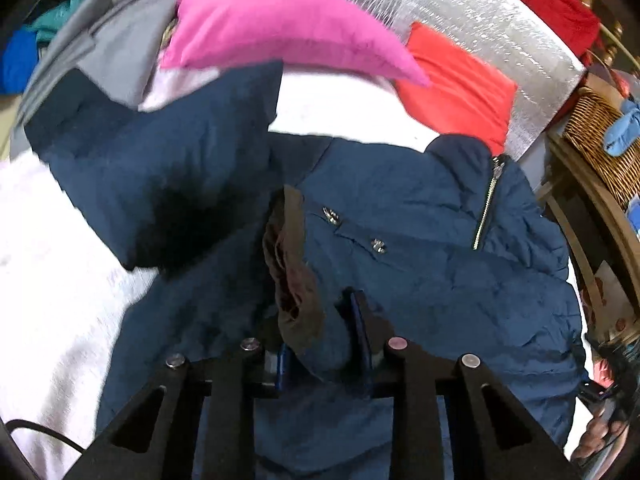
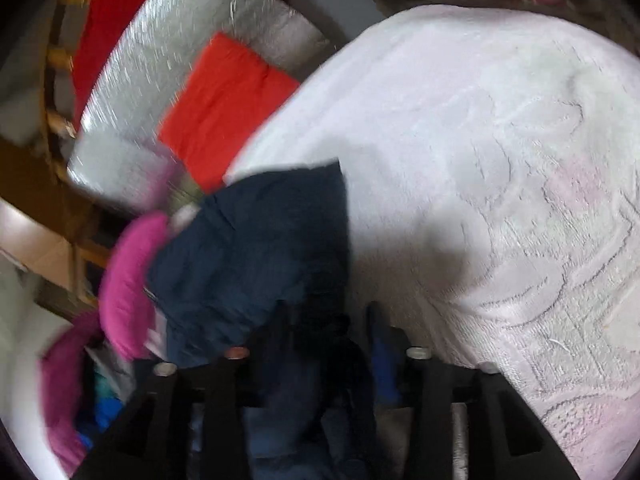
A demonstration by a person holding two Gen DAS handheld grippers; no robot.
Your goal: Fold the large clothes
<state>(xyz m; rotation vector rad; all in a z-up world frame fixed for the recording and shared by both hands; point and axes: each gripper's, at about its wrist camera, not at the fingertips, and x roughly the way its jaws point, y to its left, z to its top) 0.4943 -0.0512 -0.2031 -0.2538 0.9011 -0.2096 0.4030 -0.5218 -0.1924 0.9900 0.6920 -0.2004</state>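
A dark blue padded jacket (image 1: 420,260) lies on a white bedspread (image 1: 48,280), with a silver zipper (image 1: 486,208), two snaps and a brown fur trim (image 1: 292,272). One sleeve (image 1: 160,168) stretches up to the left. My left gripper (image 1: 320,328) is shut on a bunched fold of the jacket and the fur trim. The right wrist view is blurred. In it the jacket (image 2: 256,248) hangs dark at the left of the bedspread (image 2: 480,140). My right gripper (image 2: 332,320) stands open with jacket fabric lying loosely between its fingers.
A pink padded garment (image 1: 272,24) and a grey one (image 1: 112,48) are piled beyond the jacket. A folded red cloth (image 1: 452,84) lies on a silver foil mat (image 1: 480,20). A wicker basket (image 1: 600,140) stands at the right. A person's hand (image 1: 596,436) shows at the lower right.
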